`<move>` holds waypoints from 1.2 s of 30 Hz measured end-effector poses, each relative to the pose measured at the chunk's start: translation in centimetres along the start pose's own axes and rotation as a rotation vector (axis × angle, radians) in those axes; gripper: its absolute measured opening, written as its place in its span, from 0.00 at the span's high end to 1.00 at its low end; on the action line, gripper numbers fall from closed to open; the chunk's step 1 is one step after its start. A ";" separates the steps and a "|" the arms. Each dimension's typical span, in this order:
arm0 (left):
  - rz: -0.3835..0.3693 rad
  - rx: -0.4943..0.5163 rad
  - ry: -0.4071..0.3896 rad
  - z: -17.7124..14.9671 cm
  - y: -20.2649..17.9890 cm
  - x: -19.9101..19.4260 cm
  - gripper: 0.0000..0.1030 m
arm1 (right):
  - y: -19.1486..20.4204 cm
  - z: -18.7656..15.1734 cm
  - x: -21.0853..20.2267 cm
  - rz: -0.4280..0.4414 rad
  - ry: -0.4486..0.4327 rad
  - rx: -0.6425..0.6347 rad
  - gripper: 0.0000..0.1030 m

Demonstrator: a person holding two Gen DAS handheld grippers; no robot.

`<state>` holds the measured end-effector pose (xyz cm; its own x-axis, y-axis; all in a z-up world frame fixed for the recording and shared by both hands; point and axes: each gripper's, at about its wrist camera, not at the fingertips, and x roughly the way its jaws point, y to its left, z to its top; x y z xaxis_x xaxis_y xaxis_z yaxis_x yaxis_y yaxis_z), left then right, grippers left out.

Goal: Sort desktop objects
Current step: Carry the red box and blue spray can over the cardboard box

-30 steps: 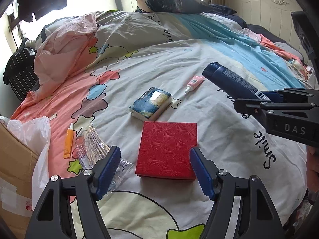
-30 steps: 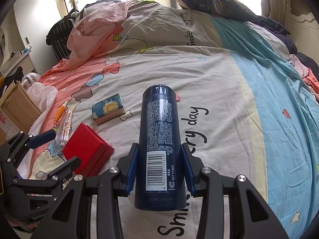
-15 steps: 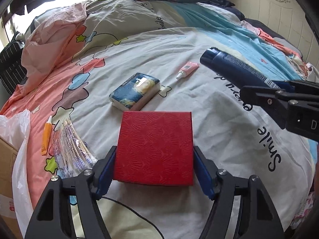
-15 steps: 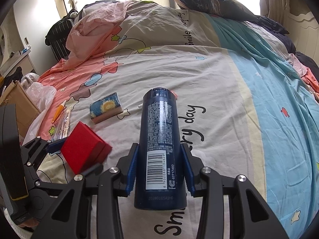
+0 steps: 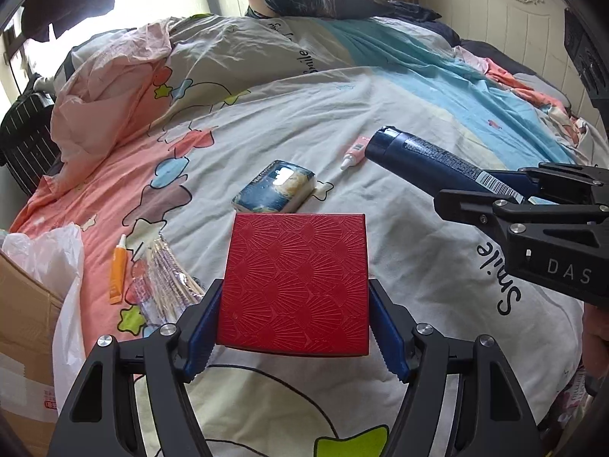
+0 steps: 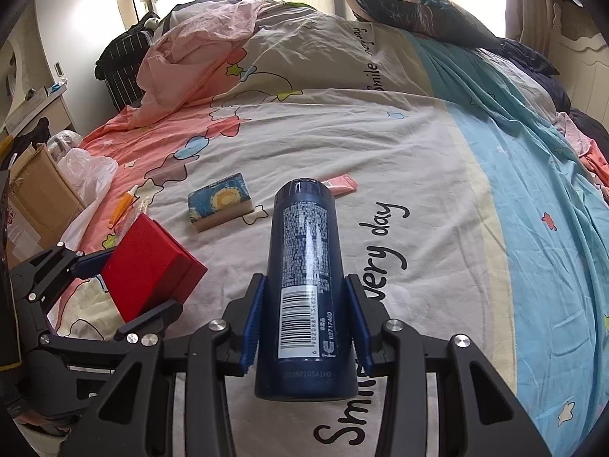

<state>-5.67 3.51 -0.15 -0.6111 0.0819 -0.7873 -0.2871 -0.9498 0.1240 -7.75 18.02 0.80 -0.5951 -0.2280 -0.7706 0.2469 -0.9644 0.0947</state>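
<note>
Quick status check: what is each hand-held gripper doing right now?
Left hand-held gripper: closed on the red box, lifted off the bed.
Right hand-held gripper: closed on the dark blue bottle.

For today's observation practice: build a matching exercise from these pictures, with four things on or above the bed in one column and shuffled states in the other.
1 red box
2 dark blue bottle
3 orange tube
4 tissue pack

A lying nearest the cardboard box
B clamped in the right gripper
C clamped in the left gripper
D lying just beyond the red box

Pairs: 1-C, 2-B, 3-A, 4-D
</note>
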 end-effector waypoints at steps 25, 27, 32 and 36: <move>0.149 -0.046 -0.151 0.2 5.8 -11.9 0.29 | 7.4 3.2 -7.7 0.061 -0.140 -0.106 0.63; 0.161 -0.062 -0.164 0.0 6.7 -13.0 0.29 | 8.2 3.3 -8.2 0.069 -0.147 -0.120 0.63; 0.199 -0.083 -0.198 -0.4 8.3 -15.9 0.29 | 10.4 3.6 -9.1 0.091 -0.162 -0.151 0.63; 0.228 -0.106 -0.228 -0.8 9.8 -18.2 0.29 | 12.3 3.8 -9.9 0.108 -0.175 -0.177 0.63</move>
<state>3.21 -7.58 14.91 -0.8036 -0.0818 -0.5895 -0.0536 -0.9765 0.2085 -1.72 7.93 12.02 -0.6774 -0.3628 -0.6400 0.4370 -0.8982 0.0466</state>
